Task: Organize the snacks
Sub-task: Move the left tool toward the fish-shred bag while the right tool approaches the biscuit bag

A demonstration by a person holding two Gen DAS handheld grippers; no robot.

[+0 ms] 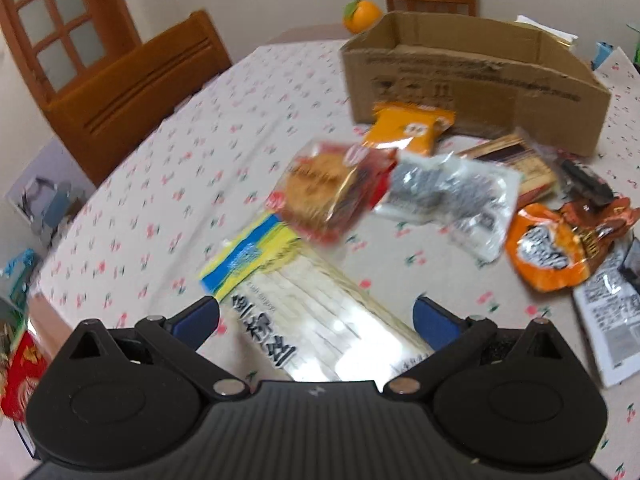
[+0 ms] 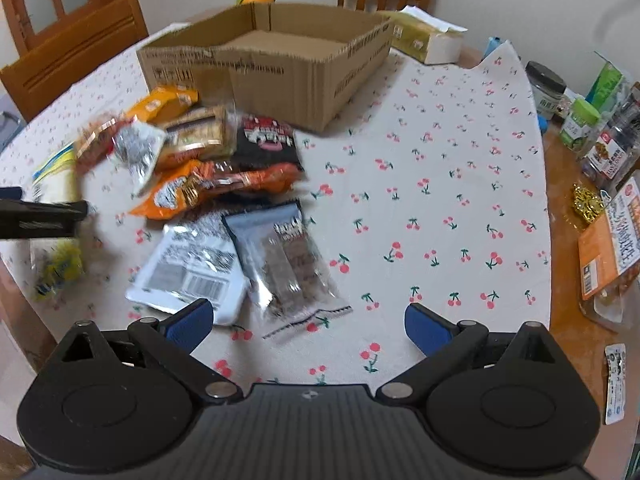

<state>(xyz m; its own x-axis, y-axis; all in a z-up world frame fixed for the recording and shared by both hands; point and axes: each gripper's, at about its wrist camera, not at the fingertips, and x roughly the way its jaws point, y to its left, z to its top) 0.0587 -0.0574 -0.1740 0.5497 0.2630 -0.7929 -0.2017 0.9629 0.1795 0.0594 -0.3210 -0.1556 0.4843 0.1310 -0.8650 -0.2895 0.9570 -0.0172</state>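
Snack packets lie in a loose heap on a cherry-print tablecloth (image 2: 420,208) in front of an open cardboard box (image 2: 280,60), which looks empty inside. My left gripper (image 1: 316,320) is open, its blue fingers either side of a long pale noodle packet (image 1: 316,312) with a blue and yellow end. Beyond that lie a red biscuit packet (image 1: 324,188), a silver packet (image 1: 452,192) and an orange packet (image 1: 408,126). My right gripper (image 2: 308,324) is open above the cloth, just short of a clear packet of bars (image 2: 288,264) and a white barcoded packet (image 2: 188,268).
Wooden chairs (image 1: 132,88) stand at the table's left and far sides. An orange fruit (image 1: 360,14) sits behind the box. Jars and more packets (image 2: 600,132) crowd the bare wood at the right edge. A tissue pack (image 2: 424,36) lies beside the box.
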